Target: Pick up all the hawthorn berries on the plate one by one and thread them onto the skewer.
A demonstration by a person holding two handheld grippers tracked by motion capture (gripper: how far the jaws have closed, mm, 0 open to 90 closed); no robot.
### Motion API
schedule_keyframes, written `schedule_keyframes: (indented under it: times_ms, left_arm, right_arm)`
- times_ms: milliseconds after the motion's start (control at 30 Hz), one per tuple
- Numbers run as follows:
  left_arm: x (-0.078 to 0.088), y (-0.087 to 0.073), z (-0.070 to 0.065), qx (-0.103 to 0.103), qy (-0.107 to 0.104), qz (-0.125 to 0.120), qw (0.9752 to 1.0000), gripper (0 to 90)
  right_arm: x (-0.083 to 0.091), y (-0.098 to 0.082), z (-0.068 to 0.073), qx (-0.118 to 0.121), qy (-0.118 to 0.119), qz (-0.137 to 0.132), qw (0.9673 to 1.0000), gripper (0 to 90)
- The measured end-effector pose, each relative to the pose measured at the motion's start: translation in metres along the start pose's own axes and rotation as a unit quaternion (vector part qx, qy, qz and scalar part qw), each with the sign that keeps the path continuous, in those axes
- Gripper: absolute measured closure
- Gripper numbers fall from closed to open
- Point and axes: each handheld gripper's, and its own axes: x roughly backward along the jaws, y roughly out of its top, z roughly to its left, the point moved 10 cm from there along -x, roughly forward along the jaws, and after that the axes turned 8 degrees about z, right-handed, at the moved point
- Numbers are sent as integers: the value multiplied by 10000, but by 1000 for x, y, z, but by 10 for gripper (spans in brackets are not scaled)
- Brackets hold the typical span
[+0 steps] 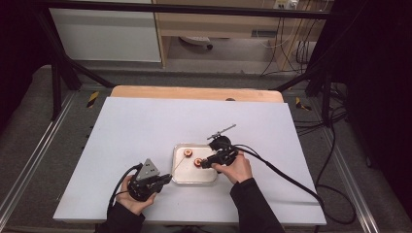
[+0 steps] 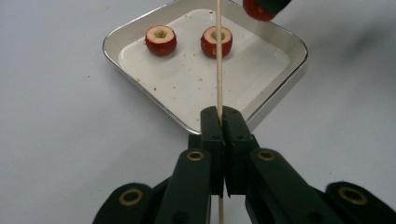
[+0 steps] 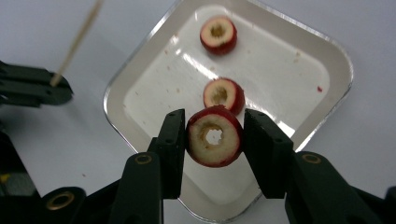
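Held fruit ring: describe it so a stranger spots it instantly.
Start at the metal tray on the white table. Above its near edge the right gripper clamps a red cored fruit ring. Its hole shows clean through, and it hangs lifted, unlike the two rings lying in the tray.

Skewer (image 3: pixel 77 41) blurred, tip cut off; third fruit (image 2: pixel 258 8) cropped, perhaps held.

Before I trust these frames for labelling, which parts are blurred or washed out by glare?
Right gripper view: the thin wooden skewer is blurred, and glare streaks the square metal tray; the cored red fruit slice between the jaws is sharp. Left gripper view: crisp, with soft shine on the tray rim. High view: evenly lit table, dark surroundings, fruit tiny.
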Motion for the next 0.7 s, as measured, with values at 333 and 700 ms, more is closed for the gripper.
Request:
schedule_keyframes:
  times_ms: [333, 700]
  left_arm:
    - [7, 4, 1, 146, 53, -245, 9996, 886]
    - [13, 6, 2, 363, 56, -351, 9987, 886]
  right_arm:
    - [27, 19, 8, -360, 646, -1632, 9838, 605]
    - [37, 37, 14, -849, 1215, -3235, 9345, 606]
